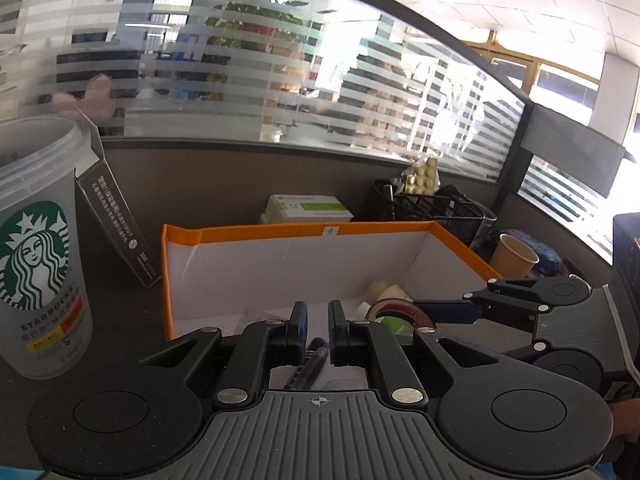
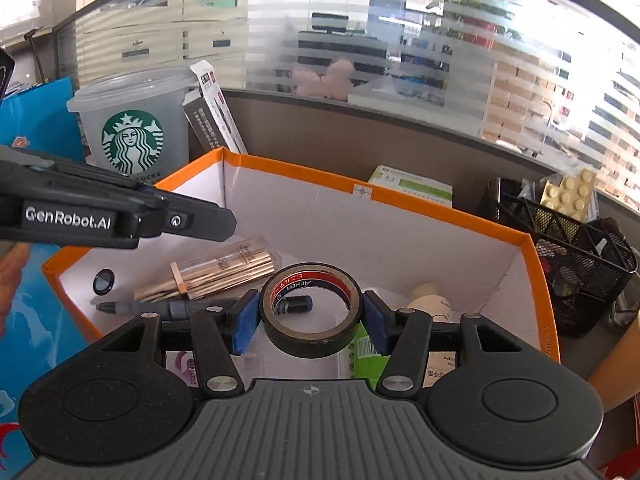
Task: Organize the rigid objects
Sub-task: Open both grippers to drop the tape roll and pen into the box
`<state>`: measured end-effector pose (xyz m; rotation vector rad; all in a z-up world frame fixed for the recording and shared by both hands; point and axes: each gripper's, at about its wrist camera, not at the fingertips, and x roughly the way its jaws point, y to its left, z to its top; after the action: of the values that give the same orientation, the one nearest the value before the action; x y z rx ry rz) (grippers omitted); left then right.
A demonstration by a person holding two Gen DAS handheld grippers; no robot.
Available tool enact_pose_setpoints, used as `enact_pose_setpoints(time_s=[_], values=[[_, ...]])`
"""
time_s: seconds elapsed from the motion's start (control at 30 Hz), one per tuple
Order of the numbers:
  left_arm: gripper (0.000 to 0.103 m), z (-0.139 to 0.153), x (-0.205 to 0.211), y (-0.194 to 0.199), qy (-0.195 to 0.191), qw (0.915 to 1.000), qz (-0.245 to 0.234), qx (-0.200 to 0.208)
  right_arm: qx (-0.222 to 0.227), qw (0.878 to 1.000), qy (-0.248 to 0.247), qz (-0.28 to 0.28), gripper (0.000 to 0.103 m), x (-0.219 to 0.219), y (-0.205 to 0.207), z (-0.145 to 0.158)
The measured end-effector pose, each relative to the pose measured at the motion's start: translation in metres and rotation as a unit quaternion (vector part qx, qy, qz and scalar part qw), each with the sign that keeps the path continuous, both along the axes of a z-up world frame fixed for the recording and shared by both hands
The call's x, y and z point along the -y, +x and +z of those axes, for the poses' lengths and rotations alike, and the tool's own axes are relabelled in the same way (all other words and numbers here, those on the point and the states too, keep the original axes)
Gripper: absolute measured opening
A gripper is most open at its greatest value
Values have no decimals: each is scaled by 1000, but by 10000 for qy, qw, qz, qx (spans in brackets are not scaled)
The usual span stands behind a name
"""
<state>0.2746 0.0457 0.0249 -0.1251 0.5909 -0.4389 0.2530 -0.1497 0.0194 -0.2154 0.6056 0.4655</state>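
Observation:
An orange-rimmed white box (image 1: pixel 256 236) (image 2: pixel 400 202) stands on the desk. My right gripper (image 2: pixel 310 316) is shut on a black tape roll (image 2: pixel 312 332) and holds it over the box; the roll also shows in the left wrist view (image 1: pixel 400 312). My left gripper (image 1: pixel 318 328) hovers over the box's near edge with its jaws a narrow gap apart and nothing between them; it enters the right wrist view from the left (image 2: pixel 224 222). Inside the box lie a black pen (image 2: pixel 168 308) (image 1: pixel 312 356), a copper-coloured tube bundle (image 2: pixel 224 270), a small round lens (image 2: pixel 105 281) and a cream object (image 2: pixel 430 300).
A Starbucks cup (image 1: pixel 38 256) (image 2: pixel 134 128) and a leaning dark carton (image 1: pixel 116 220) stand left of the box. A green-white box (image 1: pixel 308 208) lies behind it. A black mesh organiser (image 2: pixel 568 256) and a paper cup (image 1: pixel 514 258) are to the right. A partition wall runs behind.

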Motion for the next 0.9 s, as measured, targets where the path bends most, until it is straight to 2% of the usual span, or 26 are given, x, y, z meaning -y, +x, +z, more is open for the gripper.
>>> enact_pose_setpoints(time_s=[0.17, 0.37, 0.6, 0.73, 0.77, 0.9], values=[[9, -8, -1, 4, 51, 9999, 2, -116, -199, 9994, -284, 0, 52, -5, 12, -6], [9, -12, 0, 3, 118, 9998, -28, -159, -557, 9979, -319, 35, 52, -7, 24, -11], [9, -14, 6, -1, 212, 9995, -53, -216, -745, 9964, -410, -16, 53, -10, 30, -13], [9, -9, 8, -10, 304, 9995, -15, -113, -657, 9973, -311, -118, 62, -5, 24, -8], [12, -6, 8, -13, 334, 9994, 11, -58, -607, 9978, -241, -149, 63, -3, 21, -4], [18, 3, 6, -25, 391, 9992, 70, 48, -325, 9992, -50, -241, 63, 5, 2, 17]])
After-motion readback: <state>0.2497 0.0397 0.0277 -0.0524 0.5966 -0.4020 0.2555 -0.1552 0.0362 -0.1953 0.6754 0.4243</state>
